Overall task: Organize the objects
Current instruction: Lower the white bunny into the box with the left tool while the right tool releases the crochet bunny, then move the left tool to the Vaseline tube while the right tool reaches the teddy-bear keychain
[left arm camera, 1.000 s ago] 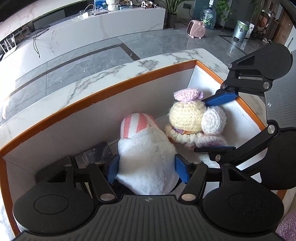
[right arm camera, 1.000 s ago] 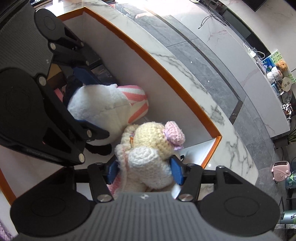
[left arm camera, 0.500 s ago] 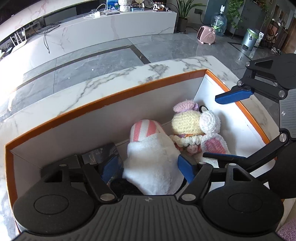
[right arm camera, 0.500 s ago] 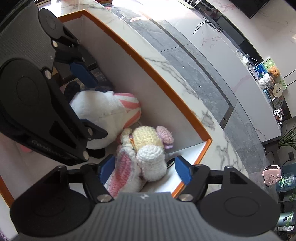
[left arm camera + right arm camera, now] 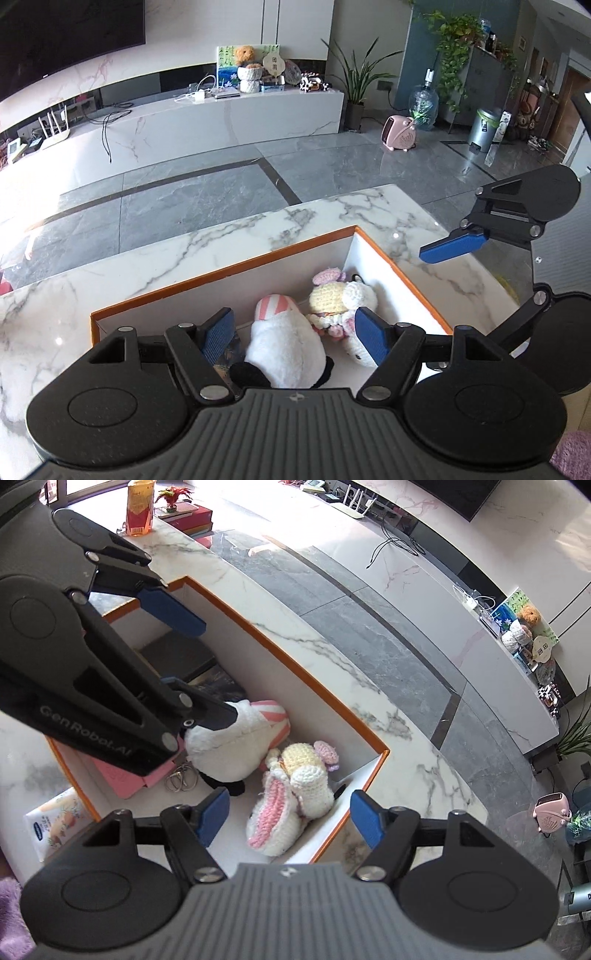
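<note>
Both toys are dropped off now: left gripper (image 5: 295, 332) and right gripper (image 5: 288, 816) have just spread open, empty, lifted above the orange box (image 5: 369, 734). White plush (image 5: 284, 350) and crochet doll (image 5: 295, 786) lie inside, touching.

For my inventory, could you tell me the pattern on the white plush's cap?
Pink and white stripes on the cap, clearest in the left wrist view.

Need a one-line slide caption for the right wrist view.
Open right claw above the orange-rimmed white box, where a crocheted cream-and-pink doll lies beside a white plush toy with pink stripes.
</note>
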Demonstrator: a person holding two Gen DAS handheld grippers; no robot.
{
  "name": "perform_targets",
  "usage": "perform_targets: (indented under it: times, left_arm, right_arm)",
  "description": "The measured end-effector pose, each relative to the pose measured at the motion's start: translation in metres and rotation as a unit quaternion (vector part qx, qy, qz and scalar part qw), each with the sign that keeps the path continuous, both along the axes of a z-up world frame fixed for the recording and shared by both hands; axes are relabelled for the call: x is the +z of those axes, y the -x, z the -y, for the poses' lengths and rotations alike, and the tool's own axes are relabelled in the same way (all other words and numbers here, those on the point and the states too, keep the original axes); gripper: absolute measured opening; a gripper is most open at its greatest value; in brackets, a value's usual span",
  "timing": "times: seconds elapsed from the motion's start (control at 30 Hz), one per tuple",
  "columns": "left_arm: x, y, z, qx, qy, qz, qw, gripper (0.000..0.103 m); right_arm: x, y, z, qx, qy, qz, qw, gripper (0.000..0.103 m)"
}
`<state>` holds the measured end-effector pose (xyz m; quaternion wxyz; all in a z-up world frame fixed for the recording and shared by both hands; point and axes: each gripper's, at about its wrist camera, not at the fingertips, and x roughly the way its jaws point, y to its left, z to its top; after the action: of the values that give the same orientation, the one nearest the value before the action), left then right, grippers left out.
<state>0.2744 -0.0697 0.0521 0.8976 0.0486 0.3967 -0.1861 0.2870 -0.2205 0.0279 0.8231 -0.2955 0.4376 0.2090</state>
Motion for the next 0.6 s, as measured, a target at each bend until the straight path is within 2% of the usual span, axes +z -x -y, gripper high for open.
perform_targets:
  times: [0.3,0.43,0.6]
  left_arm:
    - [0.036,0.065,0.002,-0.032,0.011,0.033,0.9989,0.083]
    - [0.037,0.092,-0.001,-0.041,0.028,0.033,0.9982,0.082]
    - [0.023,0.122,-0.010,-0.040,0.053,0.017,0.9977,0.079]
  right_arm:
    - [0.043,0.059,-0.002,-0.009,-0.075,0.019,0.997,0.073]
    - [0.042,0.087,-0.002,-0.025,-0.096,0.026,0.995,0.073]
    - [0.030,0.125,-0.005,-0.032,-0.135,0.026,0.990,0.072]
